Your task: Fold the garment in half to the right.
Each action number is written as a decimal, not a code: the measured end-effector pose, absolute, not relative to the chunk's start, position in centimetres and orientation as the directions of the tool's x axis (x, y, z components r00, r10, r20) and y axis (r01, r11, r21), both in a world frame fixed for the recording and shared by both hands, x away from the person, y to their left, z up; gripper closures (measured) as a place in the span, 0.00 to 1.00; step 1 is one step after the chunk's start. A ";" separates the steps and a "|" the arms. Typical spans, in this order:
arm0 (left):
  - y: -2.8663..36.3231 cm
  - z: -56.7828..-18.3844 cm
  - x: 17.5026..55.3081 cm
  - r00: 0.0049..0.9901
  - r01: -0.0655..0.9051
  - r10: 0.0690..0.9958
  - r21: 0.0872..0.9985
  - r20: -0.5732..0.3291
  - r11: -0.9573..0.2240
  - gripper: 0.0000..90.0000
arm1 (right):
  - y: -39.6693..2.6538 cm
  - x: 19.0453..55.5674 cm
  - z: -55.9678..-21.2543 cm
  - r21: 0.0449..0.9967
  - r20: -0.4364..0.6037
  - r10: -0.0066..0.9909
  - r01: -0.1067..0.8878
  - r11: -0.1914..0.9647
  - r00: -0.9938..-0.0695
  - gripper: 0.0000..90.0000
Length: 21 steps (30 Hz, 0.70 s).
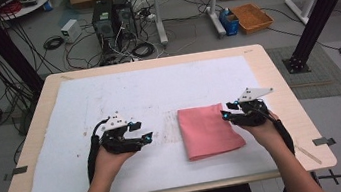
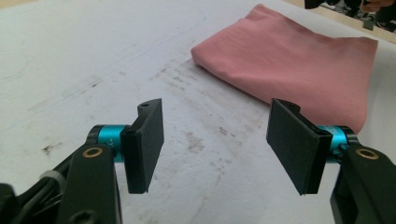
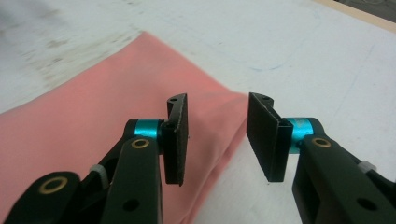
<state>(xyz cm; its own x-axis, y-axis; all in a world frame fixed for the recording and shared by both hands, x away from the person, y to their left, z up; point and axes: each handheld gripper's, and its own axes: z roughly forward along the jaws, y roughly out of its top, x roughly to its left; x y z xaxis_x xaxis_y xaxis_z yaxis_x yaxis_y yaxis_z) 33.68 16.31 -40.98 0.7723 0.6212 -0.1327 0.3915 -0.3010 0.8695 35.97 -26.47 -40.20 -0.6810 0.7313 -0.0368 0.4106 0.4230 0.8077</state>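
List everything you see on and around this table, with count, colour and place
cloth: 1, pink, folded, on the sheet right of centre
sheet: 1, white, stained, covering the table top
table: 1, light wood
computer towers: 2, black, floor beyond the table
basket: 1, orange, floor at back right
left gripper: 1, black, open, over bare sheet
right gripper: 1, black, open, at the cloth's right edge

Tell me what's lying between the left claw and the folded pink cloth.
Nothing lies there: between the left claw and the folded pink cloth is only bare white table cover, smudged with dark stains. The high view and the left gripper view both show this.
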 end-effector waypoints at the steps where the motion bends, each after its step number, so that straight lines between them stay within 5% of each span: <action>1: 16.5 -41.0 33.7 0.769 0.393 0.625 0.870 -0.134 -0.297 0.41 | -26.4 36.5 -40.2 0.806 -0.037 0.738 0.417 0.421 -0.673 0.65; 9: 16.8 -41.1 33.9 0.762 0.399 0.633 0.868 -0.134 -0.297 0.41 | -26.3 40.6 -41.3 0.788 0.058 0.767 0.501 0.358 -0.639 0.63; 15: 17.0 -41.2 34.0 0.759 0.404 0.637 0.866 -0.137 -0.295 0.41 | -26.1 42.4 -43.4 0.722 0.111 0.764 0.580 0.378 -0.636 0.94; 21: 17.2 -41.3 34.1 0.754 0.408 0.642 0.864 -0.136 -0.296 0.41 | -26.2 42.0 -42.8 0.766 0.075 0.771 0.532 0.362 -0.632 0.96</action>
